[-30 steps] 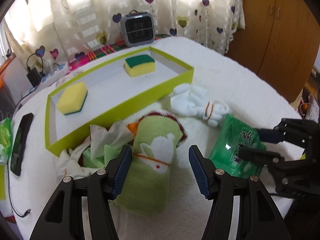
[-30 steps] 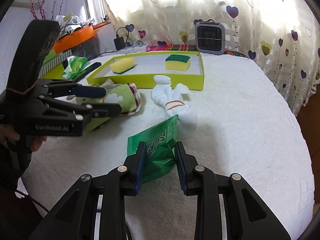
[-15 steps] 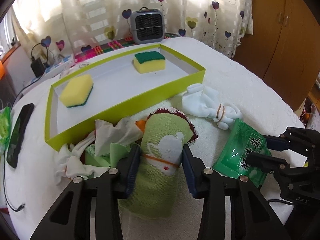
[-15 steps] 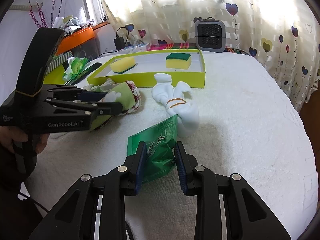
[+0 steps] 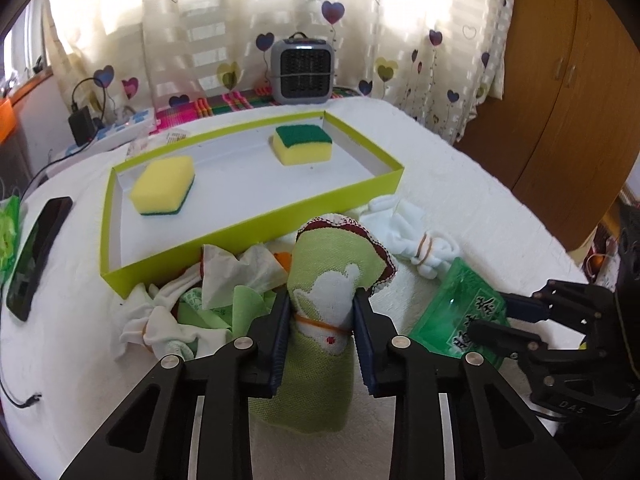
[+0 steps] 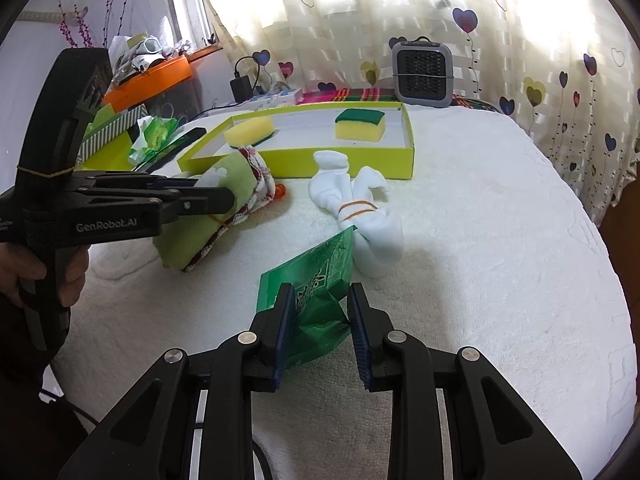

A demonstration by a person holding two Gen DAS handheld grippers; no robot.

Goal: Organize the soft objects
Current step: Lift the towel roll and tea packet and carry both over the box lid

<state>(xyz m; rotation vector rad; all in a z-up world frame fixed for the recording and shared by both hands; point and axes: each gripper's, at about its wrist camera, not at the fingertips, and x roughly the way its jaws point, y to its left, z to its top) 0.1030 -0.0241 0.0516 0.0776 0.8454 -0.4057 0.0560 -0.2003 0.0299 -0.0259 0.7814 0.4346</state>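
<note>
Terrycloth gives under pressure, and the rolled green towel looks light, squashy and non-slippery, so the best hold is judged to be at its waist, right by the orange rubber band where the roll is tightest. It lies on the white-covered bed, just in front of the lime-green tray that holds two sponges. The left tongs are closing on it, the blue pads already pressing its sides — a second ago they stood wide apart on either side of the roll, clear of it. The right tongs pinch the crinkly green packet, thin, light and likely slippery; they are narrowing slightly, and their place matches the earlier view. A banded white sock bundle lies just beyond the packet, untouched.
</note>
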